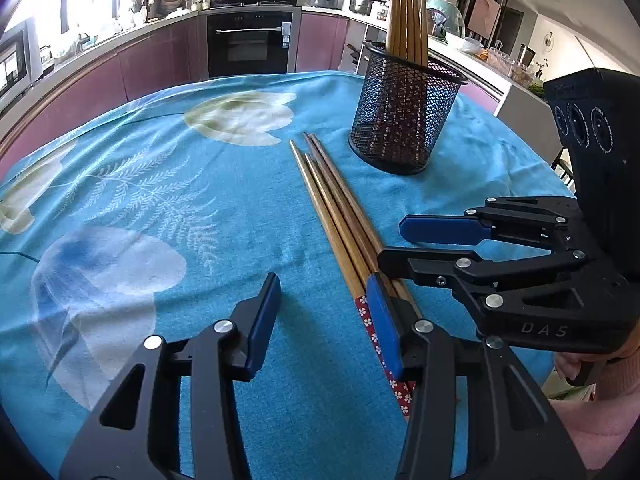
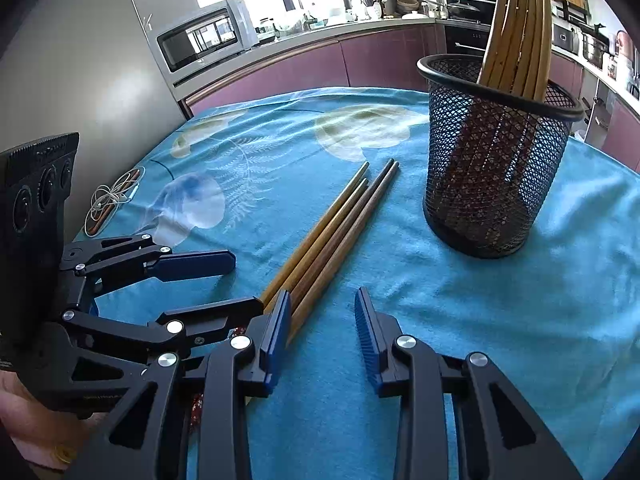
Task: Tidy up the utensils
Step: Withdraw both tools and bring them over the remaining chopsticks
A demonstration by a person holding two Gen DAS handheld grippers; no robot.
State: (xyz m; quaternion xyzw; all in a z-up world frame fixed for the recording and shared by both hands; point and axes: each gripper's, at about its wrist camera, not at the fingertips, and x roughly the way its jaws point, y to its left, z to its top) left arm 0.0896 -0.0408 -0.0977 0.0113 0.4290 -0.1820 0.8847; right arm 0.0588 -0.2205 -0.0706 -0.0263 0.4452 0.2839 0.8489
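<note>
Both grippers (image 1: 326,326) (image 2: 322,338) are gaping, gripping nothing, flanking the chopsticks (image 1: 336,208); open cloth (image 1: 180,200) is lying leftward, holder (image 1: 404,120) beyond.

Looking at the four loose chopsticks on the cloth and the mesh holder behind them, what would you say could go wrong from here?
1. The four loose chopsticks lie bunched and touching, so a pinch may lift only some and scatter the rest.
2. The right tongs and left tongs crowd the same handle ends and could collide.
3. The mesh holder already has chopsticks leaning to one side; a hard insertion might tip it.
</note>
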